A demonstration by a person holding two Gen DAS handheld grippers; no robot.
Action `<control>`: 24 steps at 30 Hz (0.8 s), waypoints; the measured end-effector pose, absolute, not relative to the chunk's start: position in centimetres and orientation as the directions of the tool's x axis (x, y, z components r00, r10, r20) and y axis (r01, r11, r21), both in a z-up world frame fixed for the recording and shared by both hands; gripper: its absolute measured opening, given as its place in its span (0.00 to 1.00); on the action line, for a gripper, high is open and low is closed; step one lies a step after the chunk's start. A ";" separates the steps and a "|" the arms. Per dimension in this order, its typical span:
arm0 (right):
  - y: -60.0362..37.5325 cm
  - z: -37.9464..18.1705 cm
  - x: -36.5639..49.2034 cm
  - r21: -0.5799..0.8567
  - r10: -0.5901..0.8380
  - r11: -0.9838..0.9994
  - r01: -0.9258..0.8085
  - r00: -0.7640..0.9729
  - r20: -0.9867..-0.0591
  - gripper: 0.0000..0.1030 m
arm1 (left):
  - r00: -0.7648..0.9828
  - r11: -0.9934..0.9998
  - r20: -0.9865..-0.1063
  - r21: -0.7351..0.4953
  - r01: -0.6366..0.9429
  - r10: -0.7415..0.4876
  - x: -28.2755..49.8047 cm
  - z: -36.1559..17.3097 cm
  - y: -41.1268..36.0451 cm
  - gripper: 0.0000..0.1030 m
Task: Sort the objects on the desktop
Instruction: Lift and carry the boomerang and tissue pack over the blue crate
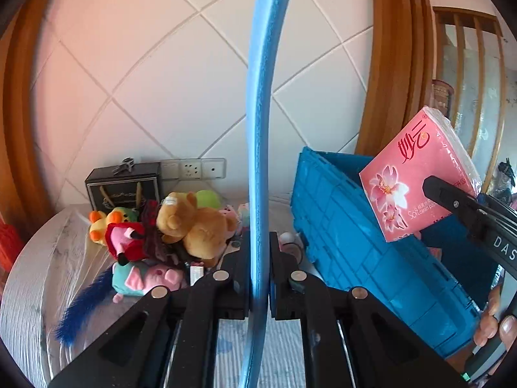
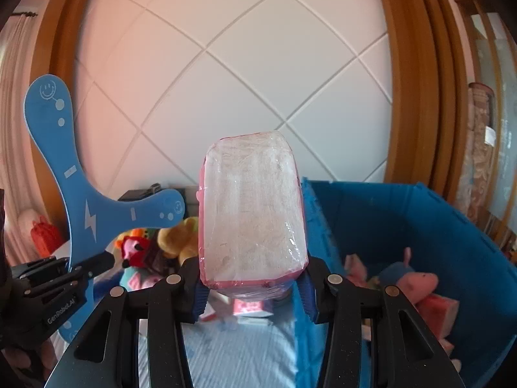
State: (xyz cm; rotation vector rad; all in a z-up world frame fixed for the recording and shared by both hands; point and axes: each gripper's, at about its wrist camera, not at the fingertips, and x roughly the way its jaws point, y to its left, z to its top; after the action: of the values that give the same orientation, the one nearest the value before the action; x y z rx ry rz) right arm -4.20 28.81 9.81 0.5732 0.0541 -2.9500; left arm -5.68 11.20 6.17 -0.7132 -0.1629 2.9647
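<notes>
Now the left gripper (image 1: 259, 252) is holding a blue boomerang (image 1: 258, 129) upright, jaws clamped on it, w/ a plush toy pile (image 1: 168, 232) on the surface (image 1: 38, 278) behind. Right gripper (image 2: 252, 286) jaws are gripping a pink tissue pack (image 2: 252, 213), raised beside the blue crate (image 2: 420, 220) holding more toys.

Blue boomerang (image 2: 80, 194), pink flowered tissue pack (image 1: 416, 174), blue crate (image 1: 355, 226).

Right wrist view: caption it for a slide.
Right hand-held gripper holds a pink plastic-wrapped tissue pack beside the blue plastic crate.
</notes>
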 end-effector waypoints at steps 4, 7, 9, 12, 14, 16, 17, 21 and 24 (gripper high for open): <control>33.6 11.7 -2.5 -0.022 -0.041 -0.998 0.051 -0.941 -0.335 0.44 | -0.897 -0.985 -0.411 -0.115 -0.125 0.161 -6.4 8.3 15.9 0.08; 37.3 12.7 -1.7 -0.024 0.021 -1.000 -0.014 -0.950 -0.313 0.44 | -0.902 -0.980 -0.385 -0.111 -0.166 0.197 -7.3 10.1 19.5 0.08; 39.8 13.2 -1.7 -0.027 0.062 -0.998 -0.057 -0.950 -0.306 0.44 | -0.899 -0.974 -0.376 -0.120 -0.194 0.225 -8.0 11.1 22.2 0.08; 43.4 12.8 -2.4 -0.034 0.114 -0.994 -0.109 -0.943 -0.314 0.44 | -0.890 -0.965 -0.372 -0.121 -0.235 0.263 -8.7 12.5 26.6 0.08; 45.5 12.2 -2.4 -0.042 0.146 -0.989 -0.140 -0.935 -0.323 0.44 | -0.881 -0.959 -0.381 -0.125 -0.253 0.281 -9.3 13.0 29.3 0.08; 47.6 12.1 -2.6 -0.042 0.165 -0.986 -0.161 -0.927 -0.337 0.44 | -0.858 -0.951 -0.411 -0.142 -0.273 0.308 -10.3 13.1 32.2 0.08; 48.7 11.6 -2.9 -0.041 0.173 -0.985 -0.169 -0.921 -0.349 0.44 | -0.846 -0.948 -0.428 -0.149 -0.280 0.317 -10.9 13.0 33.6 0.08; 51.5 9.7 -3.2 -0.042 0.184 -0.982 -0.182 -0.901 -0.393 0.44 | -0.788 -0.939 -0.512 -0.152 -0.308 0.341 -12.5 11.9 38.4 0.08; 53.8 8.5 -4.0 -0.040 0.186 -0.981 -0.187 -0.885 -0.427 0.44 | -0.728 -0.938 -0.602 -0.120 -0.324 0.329 -13.6 10.5 40.4 0.08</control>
State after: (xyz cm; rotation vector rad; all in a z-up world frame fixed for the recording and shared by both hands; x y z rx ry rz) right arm -4.02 53.83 8.53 0.7359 -0.0033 -3.2521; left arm -13.60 40.40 10.50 -0.9182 -0.0093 2.6330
